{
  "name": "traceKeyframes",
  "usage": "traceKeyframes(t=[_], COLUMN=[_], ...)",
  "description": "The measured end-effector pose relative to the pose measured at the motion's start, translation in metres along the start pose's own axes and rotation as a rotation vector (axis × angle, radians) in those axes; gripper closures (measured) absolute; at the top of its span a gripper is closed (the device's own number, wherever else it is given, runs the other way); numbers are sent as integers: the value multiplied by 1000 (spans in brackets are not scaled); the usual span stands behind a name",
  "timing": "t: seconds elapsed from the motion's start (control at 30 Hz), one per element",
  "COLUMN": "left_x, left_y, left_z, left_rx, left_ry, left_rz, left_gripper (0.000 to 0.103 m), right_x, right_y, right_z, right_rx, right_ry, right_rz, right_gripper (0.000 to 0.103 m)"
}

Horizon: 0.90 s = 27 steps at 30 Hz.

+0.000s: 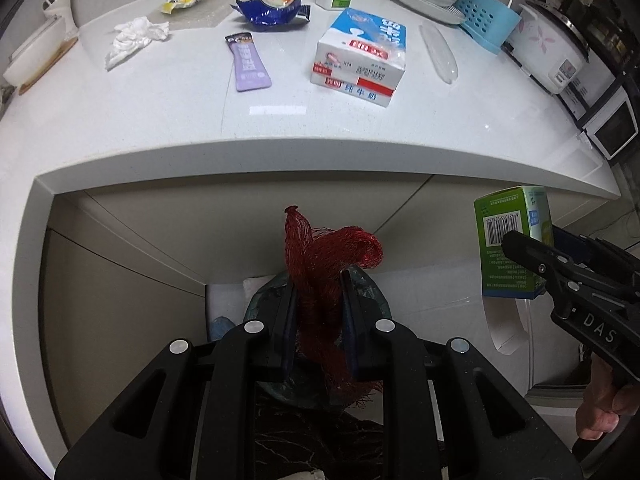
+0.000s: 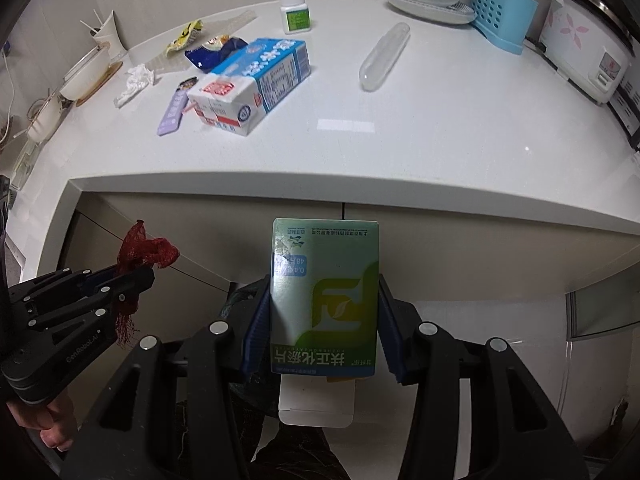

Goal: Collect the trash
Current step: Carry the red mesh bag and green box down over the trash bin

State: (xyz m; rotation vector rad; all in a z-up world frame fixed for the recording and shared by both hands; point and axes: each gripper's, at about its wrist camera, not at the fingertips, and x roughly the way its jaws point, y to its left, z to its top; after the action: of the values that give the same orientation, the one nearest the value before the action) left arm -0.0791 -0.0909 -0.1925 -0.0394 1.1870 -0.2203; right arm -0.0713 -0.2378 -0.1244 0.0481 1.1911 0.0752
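Left wrist view: the left gripper (image 1: pixel 318 320) is clenching a crumpled red plastic mesh net (image 1: pixel 324 256) below the edge of the white stone countertop (image 1: pixel 280 132), above a dark bin (image 1: pixel 376 292). Beside it, the right gripper (image 2: pixel 324 320) is grasping a green-and-white cardboard medicine box (image 2: pixel 325 296), also below the counter edge.

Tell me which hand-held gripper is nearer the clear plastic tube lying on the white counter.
Right. The right hand-held gripper, holding a green box, is below the counter edge, roughly under the clear plastic tube. The left hand-held gripper, clamping red mesh netting, sits farther left.
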Motion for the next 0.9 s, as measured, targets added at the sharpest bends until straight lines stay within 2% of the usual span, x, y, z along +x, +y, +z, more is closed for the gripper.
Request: traceKeyframes(t=[0.53,0.9], left_x=[47,77], left_y=[4,-2], left_z=[-18,-35], left_rx=[7,64], left_ry=[39,55], left_rz=[-7,11], left_gripper=[84,84], right_x=[46,65], right_y=[-8,-11], right_z=[-22,-35], right_rx=[28,32], right_ry=[51,73], right_rz=[-10,-10], right_gripper=[57,57])
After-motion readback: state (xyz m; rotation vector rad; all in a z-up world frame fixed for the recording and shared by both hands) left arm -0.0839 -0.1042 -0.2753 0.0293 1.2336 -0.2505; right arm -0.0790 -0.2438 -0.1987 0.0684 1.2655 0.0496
